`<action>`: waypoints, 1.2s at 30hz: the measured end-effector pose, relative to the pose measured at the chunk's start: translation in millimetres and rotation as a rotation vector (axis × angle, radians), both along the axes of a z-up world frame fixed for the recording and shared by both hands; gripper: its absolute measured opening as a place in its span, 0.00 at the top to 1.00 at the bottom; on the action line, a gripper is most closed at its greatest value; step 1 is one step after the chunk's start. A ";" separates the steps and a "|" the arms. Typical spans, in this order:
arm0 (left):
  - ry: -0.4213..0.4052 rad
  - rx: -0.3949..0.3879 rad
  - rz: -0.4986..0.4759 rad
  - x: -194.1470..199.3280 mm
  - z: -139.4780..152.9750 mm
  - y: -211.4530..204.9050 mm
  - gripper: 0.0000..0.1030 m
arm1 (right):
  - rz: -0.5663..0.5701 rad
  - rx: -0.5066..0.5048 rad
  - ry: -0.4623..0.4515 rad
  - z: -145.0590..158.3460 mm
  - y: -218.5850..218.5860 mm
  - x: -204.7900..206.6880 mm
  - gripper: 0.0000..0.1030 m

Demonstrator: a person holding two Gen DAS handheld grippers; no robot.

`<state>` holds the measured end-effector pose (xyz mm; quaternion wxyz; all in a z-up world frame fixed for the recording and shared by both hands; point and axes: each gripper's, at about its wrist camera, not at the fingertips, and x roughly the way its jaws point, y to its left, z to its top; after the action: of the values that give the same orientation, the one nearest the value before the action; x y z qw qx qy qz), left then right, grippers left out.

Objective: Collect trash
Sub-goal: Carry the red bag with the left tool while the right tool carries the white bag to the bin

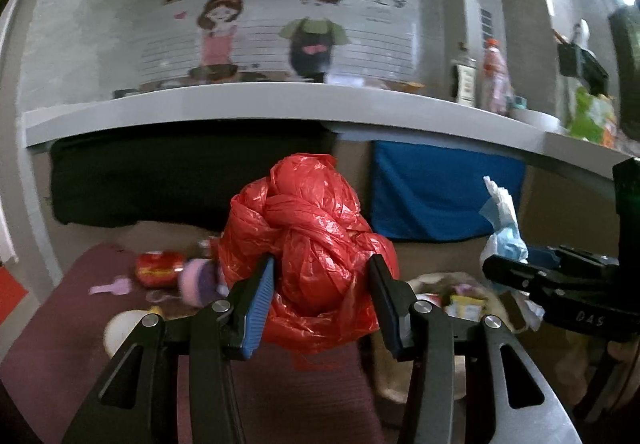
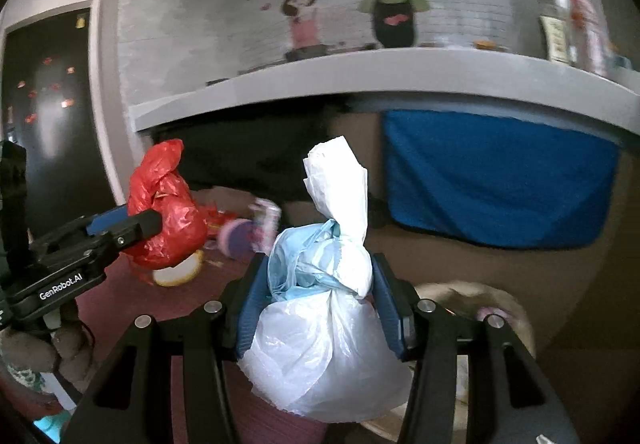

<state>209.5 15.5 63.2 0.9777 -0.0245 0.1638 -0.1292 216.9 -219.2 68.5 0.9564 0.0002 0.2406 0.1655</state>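
A knotted red plastic bag (image 1: 316, 240) fills the middle of the left wrist view, and my left gripper (image 1: 322, 272) is shut on it, blue pads pressing both sides. In the right wrist view my right gripper (image 2: 320, 276) is shut on a tied white and pale blue plastic bag (image 2: 320, 324). The left gripper (image 2: 132, 232) with the red bag (image 2: 168, 219) shows at the left of that view. The right gripper (image 1: 520, 272) with the white bag's top (image 1: 502, 219) shows at the right of the left view. Both bags hang above the floor.
A grey counter (image 1: 280, 103) runs across ahead, with a blue cloth (image 1: 444, 191) and a dark opening under it. On the maroon mat (image 1: 60, 344) lie a red packet (image 1: 158, 268), a pink round thing (image 1: 200, 282) and a white bowl (image 2: 176, 272). A beige basket (image 1: 460, 304) holds wrappers.
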 end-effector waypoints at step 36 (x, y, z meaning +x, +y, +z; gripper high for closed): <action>0.362 -0.069 -0.269 113.3 -86.2 -115.6 0.54 | -0.197 0.154 0.145 -69.0 -122.0 53.3 0.54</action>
<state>322.8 -100.1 -23.0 0.9048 -0.0588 0.3340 -0.2574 270.1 -341.2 -0.5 0.9453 0.1092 0.2943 0.0883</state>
